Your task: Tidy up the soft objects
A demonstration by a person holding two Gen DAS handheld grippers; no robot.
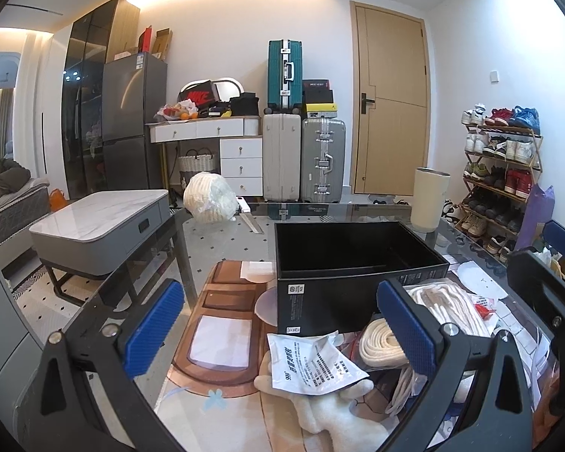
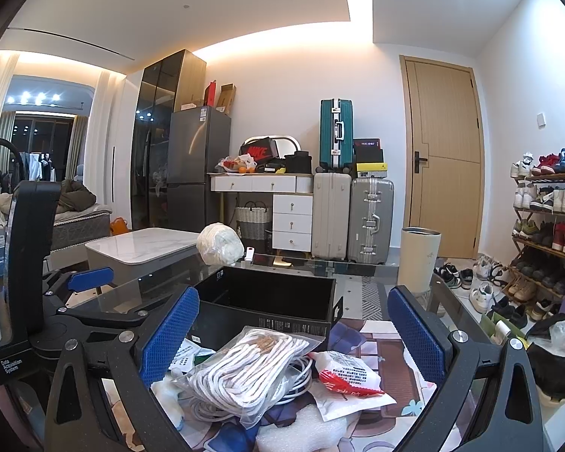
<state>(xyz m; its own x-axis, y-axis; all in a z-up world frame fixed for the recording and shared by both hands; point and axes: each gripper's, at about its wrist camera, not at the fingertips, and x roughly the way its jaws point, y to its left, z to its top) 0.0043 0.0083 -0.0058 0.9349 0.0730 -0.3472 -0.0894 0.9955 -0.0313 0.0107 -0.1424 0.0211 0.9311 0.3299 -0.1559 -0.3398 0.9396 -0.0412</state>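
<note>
An open black box [image 1: 354, 263] stands empty on the glass table [image 1: 222, 241]. In front of it lie a white printed sachet [image 1: 312, 361], a cream plush toy [image 1: 331, 410], a coil of cream webbing [image 1: 380, 342] and a bag of white rope [image 1: 448, 309]. My left gripper [image 1: 280, 301] hangs open above the sachet and plush, holding nothing. My right gripper [image 2: 293, 301] is open too, over the bagged white rope [image 2: 245, 365] and a red-and-white packet [image 2: 350, 380], with the black box [image 2: 271, 297] just beyond. White foam [image 2: 301, 429] lies at the near edge.
A wrapped ball of white yarn [image 1: 211, 199] sits at the table's far edge, and a cream cylinder [image 1: 429, 197] stands at the far right. A low marble table [image 1: 98, 226] is to the left, a shoe rack [image 1: 504, 173] to the right. Suitcases and drawers line the back wall.
</note>
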